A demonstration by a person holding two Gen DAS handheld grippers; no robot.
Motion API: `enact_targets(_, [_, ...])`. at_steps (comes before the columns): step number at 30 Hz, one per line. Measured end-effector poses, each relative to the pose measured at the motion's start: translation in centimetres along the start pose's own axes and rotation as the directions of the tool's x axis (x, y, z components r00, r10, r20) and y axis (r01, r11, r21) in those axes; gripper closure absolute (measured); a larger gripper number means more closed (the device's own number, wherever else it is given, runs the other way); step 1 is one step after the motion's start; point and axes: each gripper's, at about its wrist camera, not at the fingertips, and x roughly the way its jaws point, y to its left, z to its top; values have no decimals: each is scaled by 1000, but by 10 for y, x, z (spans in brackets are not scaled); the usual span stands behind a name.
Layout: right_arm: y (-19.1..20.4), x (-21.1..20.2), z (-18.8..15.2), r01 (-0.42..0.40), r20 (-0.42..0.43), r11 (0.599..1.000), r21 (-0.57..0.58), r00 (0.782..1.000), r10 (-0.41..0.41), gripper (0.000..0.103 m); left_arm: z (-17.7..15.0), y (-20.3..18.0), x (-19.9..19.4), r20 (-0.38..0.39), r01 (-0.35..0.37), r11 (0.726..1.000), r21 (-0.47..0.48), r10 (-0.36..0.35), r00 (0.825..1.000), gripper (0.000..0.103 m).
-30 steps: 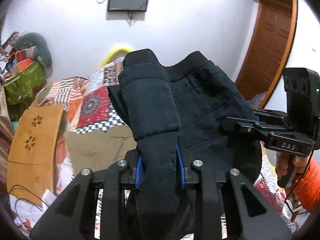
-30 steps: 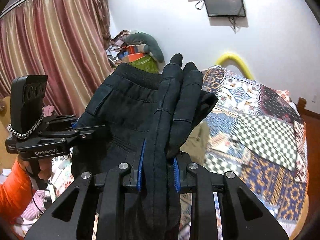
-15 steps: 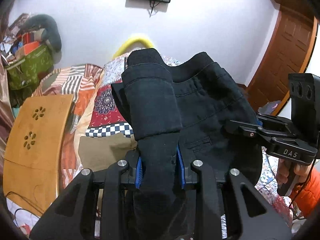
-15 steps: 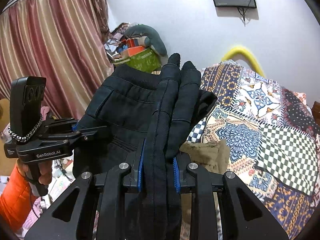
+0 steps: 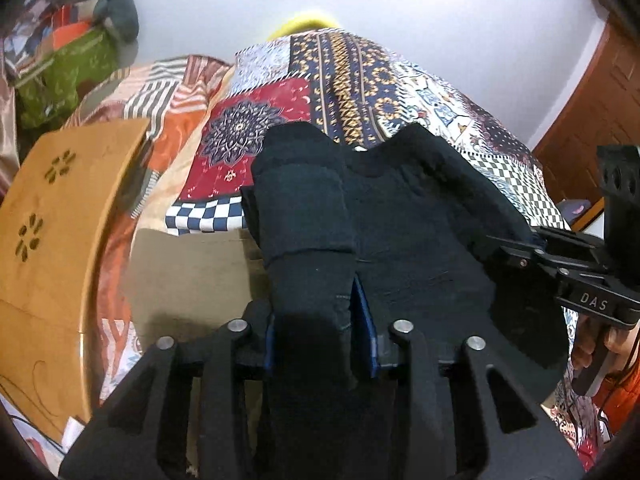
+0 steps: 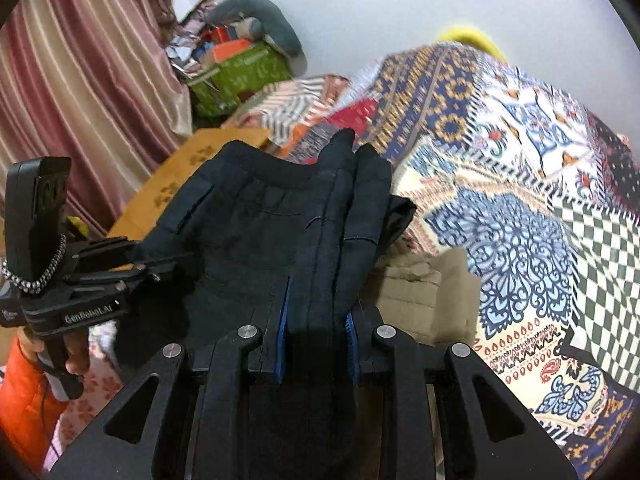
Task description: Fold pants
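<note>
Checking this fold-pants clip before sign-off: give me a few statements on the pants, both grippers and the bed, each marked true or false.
1. Dark pants span both grippers. True.
2. The right gripper is empty. False: its blue pads pinch bunched pants fabric.
3. Fabric sits between the left gripper jaws, which are opening. True.
4. The bed cover is plain white. False: it is a multicoloured patchwork.
5. A folded tan garment lies on the bed below the pants. True.
</note>
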Motion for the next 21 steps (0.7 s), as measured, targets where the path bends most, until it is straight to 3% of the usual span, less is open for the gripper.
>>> enact_targets(5, [-11,-7,-8,-17,-7,999,28,1000,18,75,-5,-4,-6,4,-39,999,27,39,999,63])
enact_targets(11, [-17,-31,-12,25,-11,999,31,1000,-24,70,-8,-10,-45,52,-83,996,38,81,995,63])
enact_targets(17, [-5,-82,-12,44,60,999,18,997,-45,70,-6,-29,-112,167,-88,996,27,83,982,63])
enact_targets(21, [18,-131,-9,62,156,998,-28,986,-57,70,-9,-54,-168,269,-116,992,40,101,958,63])
